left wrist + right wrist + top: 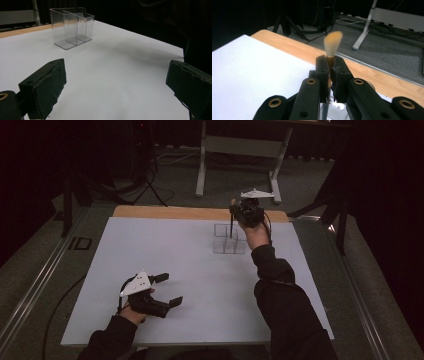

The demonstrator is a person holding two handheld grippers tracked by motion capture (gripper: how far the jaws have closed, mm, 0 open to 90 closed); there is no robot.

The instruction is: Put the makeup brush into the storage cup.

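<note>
My right gripper (235,211) is shut on a thin dark-handled brush (231,226) and holds it upright over the far side of the table. In the right gripper view the tan bristles of the brush (333,42) stick up above the closed pads of the right gripper (331,67). The handle hangs down to a clear divided container (229,240), with its lower end about at the rim. My left gripper (171,289) rests low at the front left, open with nothing in it. In its own view the left gripper (116,85) faces the clear container (71,27) across bare white table.
A white sheet (175,260) covers the table, with a wooden strip (165,212) along its far edge. Beyond stand a grey desk frame (240,150), a tripod (147,180) and cables on the floor. A person's dark sleeves enter from the bottom.
</note>
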